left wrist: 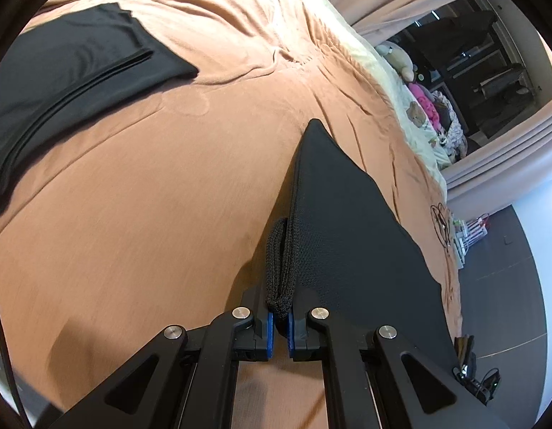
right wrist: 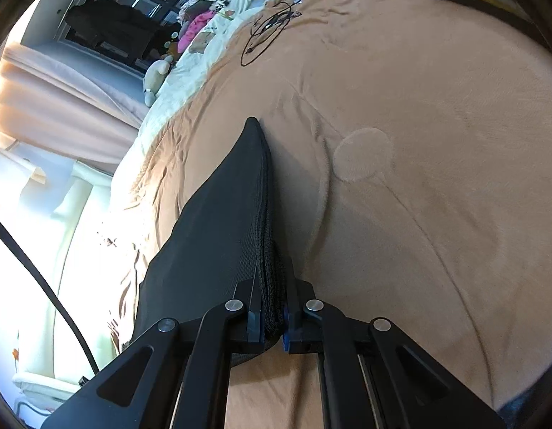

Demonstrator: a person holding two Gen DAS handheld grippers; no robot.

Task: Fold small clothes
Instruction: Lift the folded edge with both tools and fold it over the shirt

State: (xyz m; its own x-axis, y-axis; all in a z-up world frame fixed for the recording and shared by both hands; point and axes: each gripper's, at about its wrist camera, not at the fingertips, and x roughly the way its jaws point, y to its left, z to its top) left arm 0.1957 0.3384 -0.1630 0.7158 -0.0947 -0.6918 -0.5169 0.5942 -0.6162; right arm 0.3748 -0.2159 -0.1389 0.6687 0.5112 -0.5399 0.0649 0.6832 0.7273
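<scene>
Black garment (left wrist: 347,221) hangs taut between your left gripper (left wrist: 280,316) and right gripper (right wrist: 274,316), each closed on a bunched hem corner, far end resting on the bed (left wrist: 151,178); uneven lifting could let knit slip out and skew the fold.

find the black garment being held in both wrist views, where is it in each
Left wrist: the black garment runs from the shut left gripper at bottom centre up to a point right of centre.
Right wrist: it rises from the shut right gripper at bottom centre, spreading left.
Shared landmark: the pink plush pile beyond the brown blanket.
</scene>
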